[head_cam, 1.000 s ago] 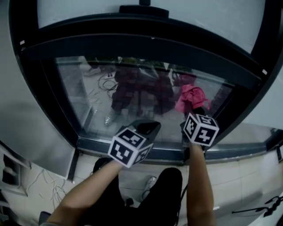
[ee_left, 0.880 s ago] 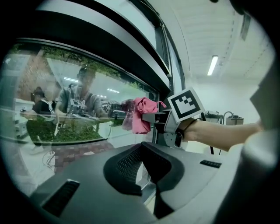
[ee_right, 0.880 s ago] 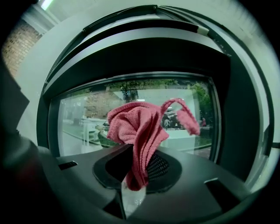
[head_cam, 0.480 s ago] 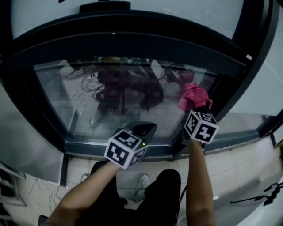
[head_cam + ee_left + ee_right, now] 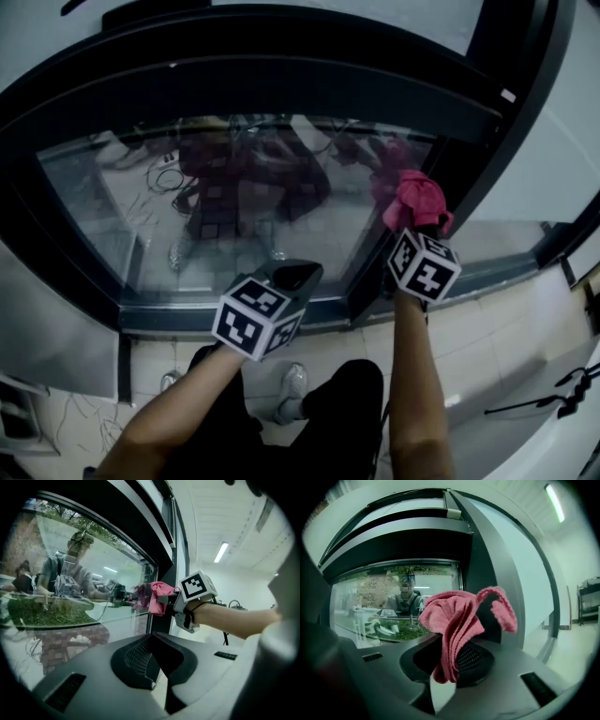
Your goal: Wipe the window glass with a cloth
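Two grippers face the window glass (image 5: 141, 216). At left, the left gripper (image 5: 298, 275) hangs near the lower frame (image 5: 169, 314), its jaws closed together on nothing. At right, the right gripper (image 5: 419, 230) pinches a bunched pink cloth (image 5: 412, 199) at the pane's right edge, beside the dark frame post (image 5: 467, 171).

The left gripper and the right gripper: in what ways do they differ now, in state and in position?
The right gripper is shut on a crumpled pink cloth; the left gripper is shut and empty. The right gripper is up at the right edge of the window glass; the left gripper sits lower, by the dark bottom frame. Both point toward the window.
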